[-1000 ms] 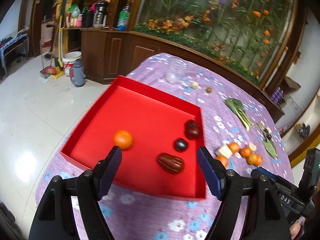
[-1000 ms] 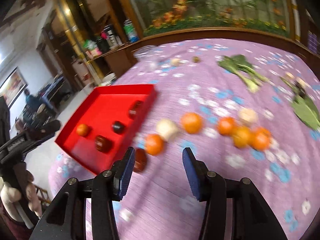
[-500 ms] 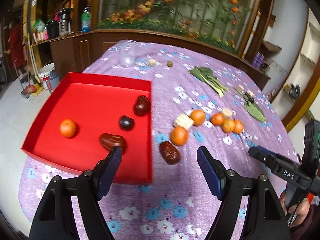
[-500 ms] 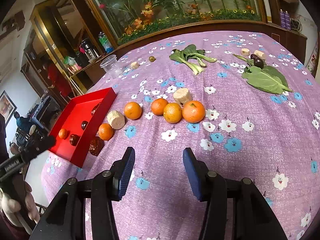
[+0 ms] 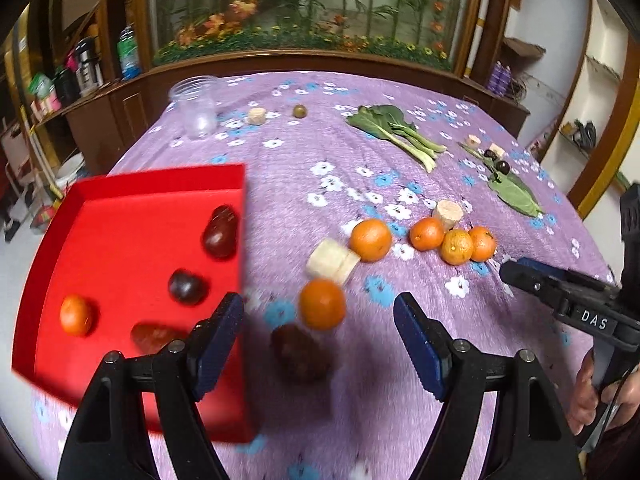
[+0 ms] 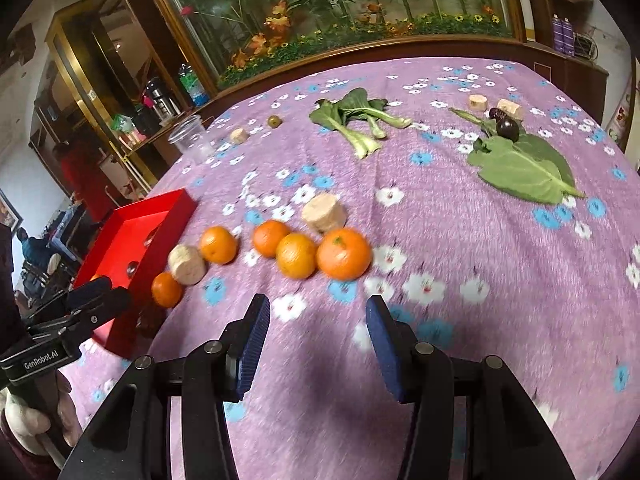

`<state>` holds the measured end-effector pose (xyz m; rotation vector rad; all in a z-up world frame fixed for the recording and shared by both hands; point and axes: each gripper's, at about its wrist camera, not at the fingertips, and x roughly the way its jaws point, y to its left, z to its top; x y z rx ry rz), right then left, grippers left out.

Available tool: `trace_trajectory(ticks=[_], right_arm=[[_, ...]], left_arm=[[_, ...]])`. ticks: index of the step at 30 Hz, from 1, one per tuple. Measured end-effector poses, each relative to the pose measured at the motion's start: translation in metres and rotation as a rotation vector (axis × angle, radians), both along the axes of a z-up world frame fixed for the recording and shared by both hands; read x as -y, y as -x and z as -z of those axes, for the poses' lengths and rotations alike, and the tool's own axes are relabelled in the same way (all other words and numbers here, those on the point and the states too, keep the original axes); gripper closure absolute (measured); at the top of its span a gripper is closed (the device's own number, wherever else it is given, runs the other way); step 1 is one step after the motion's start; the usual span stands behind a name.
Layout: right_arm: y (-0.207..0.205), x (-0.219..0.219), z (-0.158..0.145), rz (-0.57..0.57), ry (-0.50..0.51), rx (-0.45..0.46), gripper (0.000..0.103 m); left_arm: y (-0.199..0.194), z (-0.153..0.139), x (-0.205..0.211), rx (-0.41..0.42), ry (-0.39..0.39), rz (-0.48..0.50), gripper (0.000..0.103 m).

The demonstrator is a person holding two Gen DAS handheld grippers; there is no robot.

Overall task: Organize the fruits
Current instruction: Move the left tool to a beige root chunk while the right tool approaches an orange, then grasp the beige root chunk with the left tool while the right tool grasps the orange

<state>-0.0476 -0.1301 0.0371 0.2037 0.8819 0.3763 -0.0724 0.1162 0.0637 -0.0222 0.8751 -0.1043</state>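
**Both grippers spread, fruit split between tray and cloth**

Your red tray (image 5: 132, 216) sits far left, its near corner hanging at the table edge; inside it a small orange (image 5: 75, 315), a dark plum (image 5: 187, 287), a maroon fruit (image 5: 220, 233) close to the right wall, and a blurred brown date (image 5: 154, 336) behind your left finger; your left gripper (image 5: 318, 342) hovers with jaws wide apart, nothing between them; under the gap a blurred dark date (image 5: 300, 350) lies on the purple cloth (image 5: 320, 160) just outside the tray wall, a lone orange (image 5: 322, 303) just beyond it; next a pale cut chunk (image 5: 332, 260) touching another orange (image 5: 371, 239); then three oranges in a tight cluster (image 5: 454, 240), the right two touching; your right gripper (image 6: 316, 344) is also released, jaws wide, hovering over bare cloth short of that cluster; open cloth runs right of it to the table edge; farther back, greens (image 6: 356, 120) and a big leaf (image 6: 520, 166) near the right rim.
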Motion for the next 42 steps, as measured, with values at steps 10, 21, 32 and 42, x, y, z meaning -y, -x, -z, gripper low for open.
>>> trace_trajectory(ticks=[10,21,32,42], right_arm=[[-0.044,0.01,0.011,0.034,-0.025,-0.029,0.049],[-0.051,0.009,0.021,-0.015,-0.068,-0.03,0.049],[-0.052,0.006,0.02,-0.035,-0.086,-0.018,0.064],[-0.042,0.012,0.013,-0.002,-0.107,0.003,0.066]], left_arm=[[-0.049,0.016,0.019,-0.021,-0.059,0.079,0.027],[-0.062,0.043,0.016,-0.099,-0.044,0.13,0.063],[-0.062,0.046,0.02,-0.074,-0.065,0.112,0.066],[-0.036,0.019,0.013,-0.005,-0.017,0.092,0.066]])
